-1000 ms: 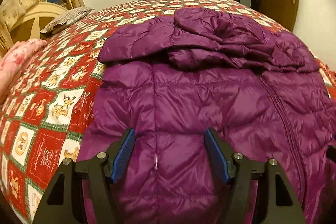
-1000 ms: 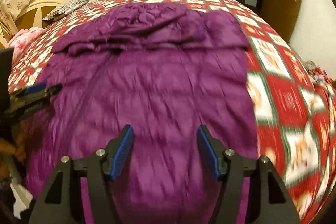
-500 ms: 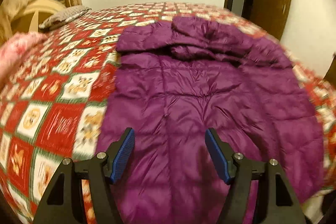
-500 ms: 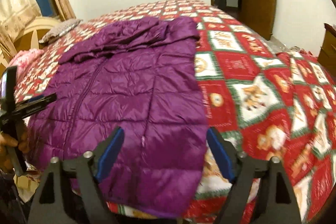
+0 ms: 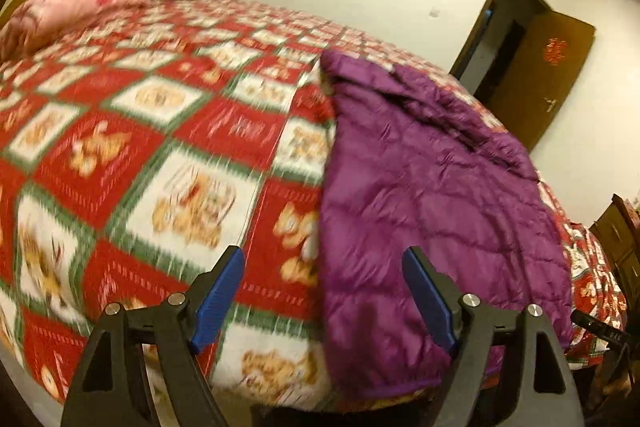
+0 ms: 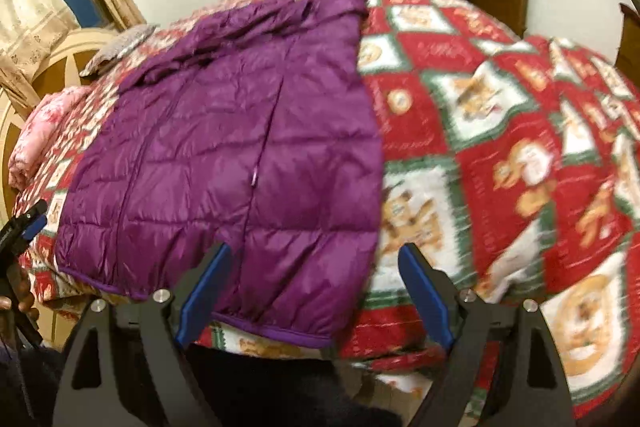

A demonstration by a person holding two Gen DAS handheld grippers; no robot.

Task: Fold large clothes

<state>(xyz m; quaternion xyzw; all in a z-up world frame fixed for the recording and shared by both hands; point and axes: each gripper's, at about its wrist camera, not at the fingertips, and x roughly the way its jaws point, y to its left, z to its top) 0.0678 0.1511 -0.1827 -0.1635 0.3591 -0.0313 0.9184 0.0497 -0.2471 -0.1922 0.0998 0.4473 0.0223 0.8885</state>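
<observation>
A purple quilted puffer jacket (image 6: 240, 147) lies flat and zipped on the bed, hem at the near edge, hood and sleeves bunched at the far end. It also shows in the left wrist view (image 5: 420, 187). My left gripper (image 5: 324, 291) is open and empty, held back from the bed edge by the jacket's left hem corner. My right gripper (image 6: 314, 283) is open and empty by the jacket's right hem corner. The left gripper also shows at the left edge of the right wrist view (image 6: 24, 227).
The bed carries a red, white and green patterned blanket (image 6: 500, 147). A pink pillow (image 5: 68, 7) and a grey pillow (image 6: 120, 45) lie at the headboard. A brown door (image 5: 548, 75) stands open by the wall. A wooden dresser (image 5: 624, 239) is on the right.
Both grippers have pulled back off the jacket toward the bed's near edge. The left one has swung left, the right one right. Both stay open.
</observation>
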